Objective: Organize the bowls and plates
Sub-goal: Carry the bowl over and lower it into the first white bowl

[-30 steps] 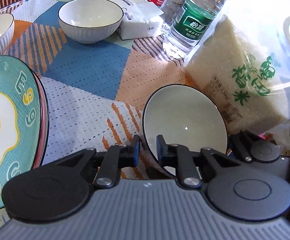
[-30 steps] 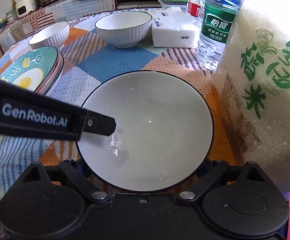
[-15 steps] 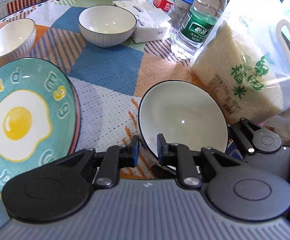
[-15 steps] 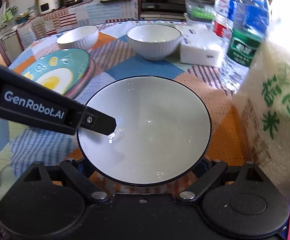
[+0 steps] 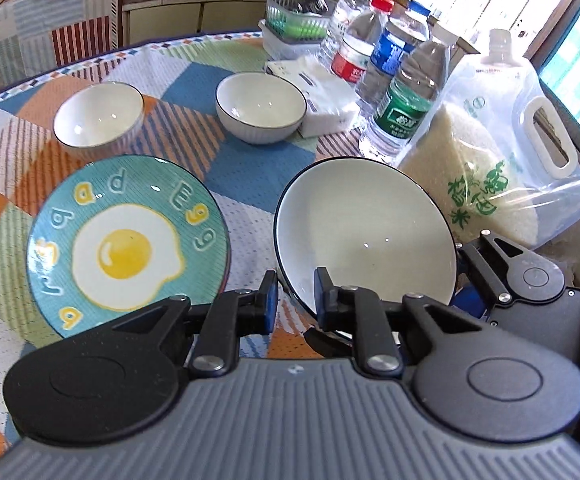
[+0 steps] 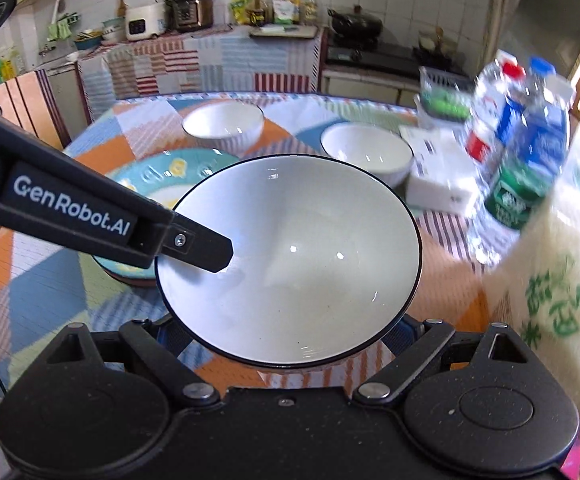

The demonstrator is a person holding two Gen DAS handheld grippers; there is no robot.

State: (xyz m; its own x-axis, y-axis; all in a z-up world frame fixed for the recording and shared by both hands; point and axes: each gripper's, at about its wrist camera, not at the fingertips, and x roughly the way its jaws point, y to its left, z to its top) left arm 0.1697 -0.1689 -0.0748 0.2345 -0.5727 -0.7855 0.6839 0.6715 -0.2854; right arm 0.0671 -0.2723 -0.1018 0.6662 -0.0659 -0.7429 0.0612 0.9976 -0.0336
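My left gripper (image 5: 296,300) is shut on the near-left rim of a white bowl with a dark rim (image 5: 366,236), held tilted above the table. It also shows in the right wrist view (image 6: 290,260), where the left gripper's finger (image 6: 198,246) reaches in over its rim. My right gripper (image 6: 290,332) is spread wide under the bowl's base; its fingertips are hidden. A teal fried-egg plate (image 5: 126,244) lies left of the bowl, on top of another plate. Two more white bowls (image 5: 98,118) (image 5: 260,106) stand farther back.
A bag of rice (image 5: 498,168) stands right beside the held bowl. Water bottles (image 5: 406,108) and a white tissue pack (image 5: 322,92) are behind it, with a green basket (image 5: 294,26) at the far edge. The checked tablecloth (image 5: 250,168) covers the round table.
Both grippers have risen with the bowl, lifting it off the table. The views now look down from higher, and the kitchen behind has come into sight.
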